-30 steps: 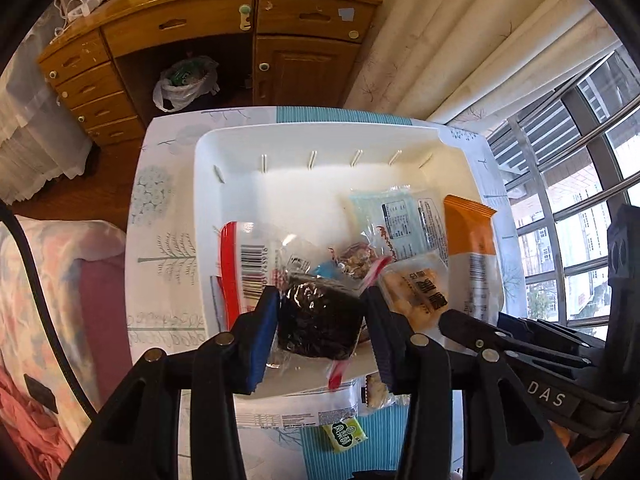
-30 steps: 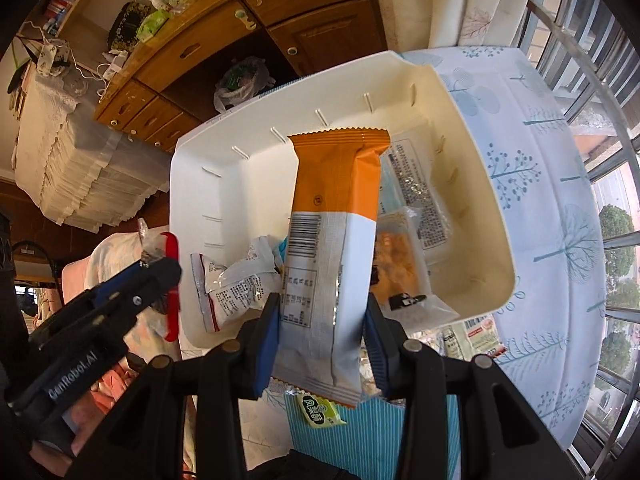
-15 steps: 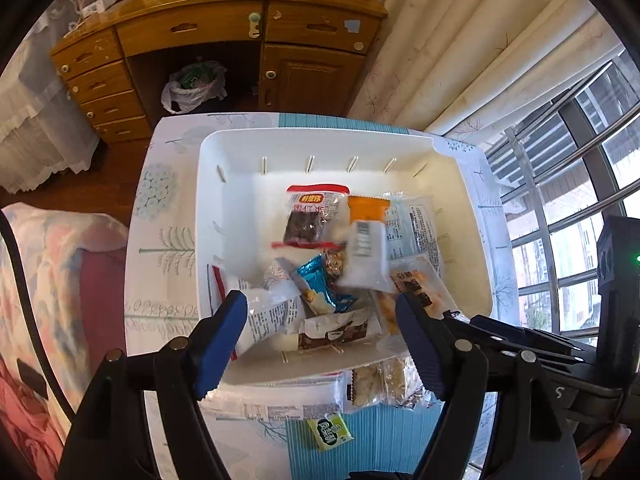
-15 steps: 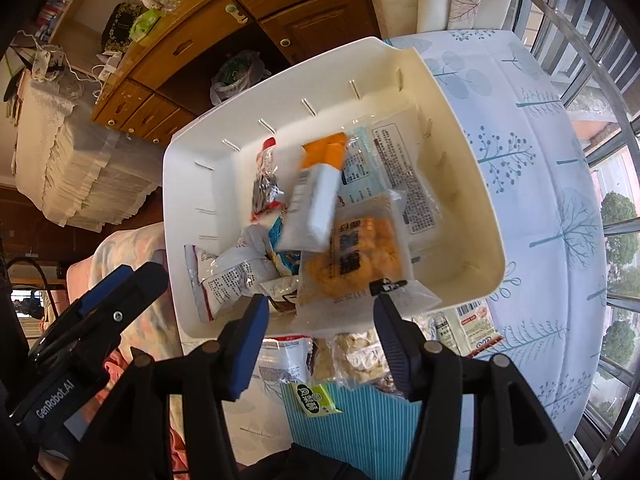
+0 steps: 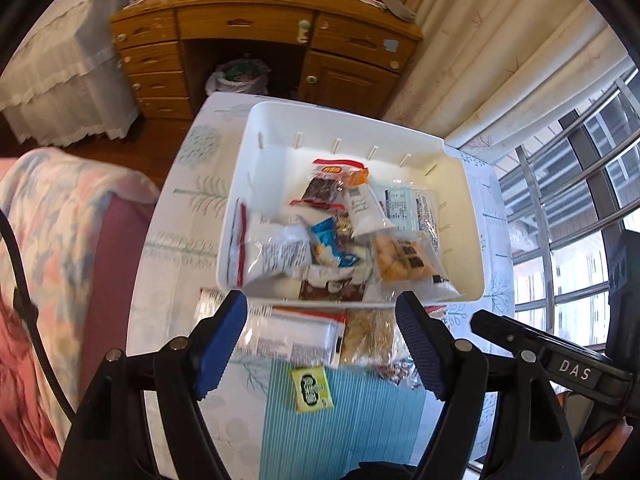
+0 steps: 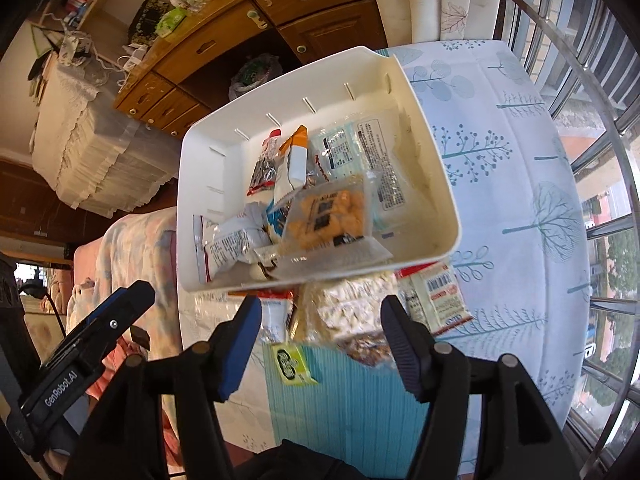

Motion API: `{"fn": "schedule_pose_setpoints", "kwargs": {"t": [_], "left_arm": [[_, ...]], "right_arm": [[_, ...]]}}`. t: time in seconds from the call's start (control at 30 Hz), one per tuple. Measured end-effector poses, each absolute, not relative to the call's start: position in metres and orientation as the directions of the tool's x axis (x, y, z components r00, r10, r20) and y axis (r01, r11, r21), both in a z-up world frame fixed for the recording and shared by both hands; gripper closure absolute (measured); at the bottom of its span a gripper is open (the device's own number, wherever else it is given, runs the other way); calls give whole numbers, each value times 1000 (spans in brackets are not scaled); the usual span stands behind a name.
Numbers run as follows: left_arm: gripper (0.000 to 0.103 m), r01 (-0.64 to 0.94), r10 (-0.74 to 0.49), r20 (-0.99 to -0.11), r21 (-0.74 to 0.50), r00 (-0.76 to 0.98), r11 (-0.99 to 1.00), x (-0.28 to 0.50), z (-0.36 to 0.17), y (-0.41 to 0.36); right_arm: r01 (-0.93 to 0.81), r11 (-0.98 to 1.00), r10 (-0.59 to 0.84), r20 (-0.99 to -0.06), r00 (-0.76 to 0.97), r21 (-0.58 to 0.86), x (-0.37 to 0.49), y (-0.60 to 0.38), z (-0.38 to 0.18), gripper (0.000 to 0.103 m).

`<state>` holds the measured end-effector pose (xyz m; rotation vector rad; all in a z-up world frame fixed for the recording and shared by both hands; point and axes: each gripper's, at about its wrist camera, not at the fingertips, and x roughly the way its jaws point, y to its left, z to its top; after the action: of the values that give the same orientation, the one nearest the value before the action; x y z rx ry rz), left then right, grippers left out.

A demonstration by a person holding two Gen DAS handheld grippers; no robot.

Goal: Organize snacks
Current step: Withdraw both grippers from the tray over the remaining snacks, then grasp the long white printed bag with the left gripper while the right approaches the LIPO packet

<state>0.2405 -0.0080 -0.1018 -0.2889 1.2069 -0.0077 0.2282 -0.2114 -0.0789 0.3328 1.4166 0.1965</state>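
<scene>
A white bin [image 5: 460, 184] [image 6: 436, 168] on the table holds several snack packs, among them a dark snack in a red-edged pack [image 5: 322, 190] [image 6: 262, 170] and an orange-topped bar [image 5: 362, 206] [image 6: 294, 160]. My left gripper [image 5: 322, 346] is open and empty, above the table in front of the bin. My right gripper [image 6: 320, 338] is open and empty too, beside it. Loose packs lie in front of the bin: a small green-yellow candy [image 5: 312, 388] [image 6: 290, 362] on a blue striped mat [image 5: 340, 424] [image 6: 348, 400], clear bags of snacks [image 5: 370, 338] [image 6: 348, 300].
The table has a white cloth with a tree print [image 6: 520, 200]. A wooden desk [image 5: 256, 32] stands behind it, curtains and window bars [image 5: 560, 184] at the right. A pink flowered cushion [image 5: 48, 220] is at the left.
Both grippers opened: the left let go of the dark snack, the right let go of the orange bar. Both packs now lie in the bin. The grippers drew back toward the table's near side.
</scene>
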Motion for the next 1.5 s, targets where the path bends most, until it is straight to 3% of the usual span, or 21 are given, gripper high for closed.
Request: {"fn": "schedule_pose_setpoints", "kwargs": {"t": [0.23, 0.7, 0.77, 1.0, 1.17, 1.5], "left_arm": [[27, -260, -105, -922, -212, 372, 942, 196, -103, -8], [26, -473, -83, -941, -240, 329, 848, 111, -138, -3], [24, -496, -82, -945, -238, 317, 835, 104, -144, -2], [23, -565, -98, -952, -253, 290, 786, 88, -167, 5], [20, -602, -163, -942, -315, 295, 734, 86, -186, 13], [18, -676, -235, -918, -396, 321, 622, 103, -219, 34]], "right_arm": [[6, 943, 328, -932, 154, 333, 204, -229, -77, 34], [-134, 946, 314, -936, 159, 295, 156, -251, -94, 33], [-160, 946, 306, -938, 163, 281, 151, -252, -97, 29], [-213, 943, 291, -946, 146, 257, 139, -256, -109, 25], [-276, 937, 267, -950, 162, 216, 133, -252, -117, 16], [-367, 920, 231, -948, 218, 140, 132, -236, -136, 13]]}}
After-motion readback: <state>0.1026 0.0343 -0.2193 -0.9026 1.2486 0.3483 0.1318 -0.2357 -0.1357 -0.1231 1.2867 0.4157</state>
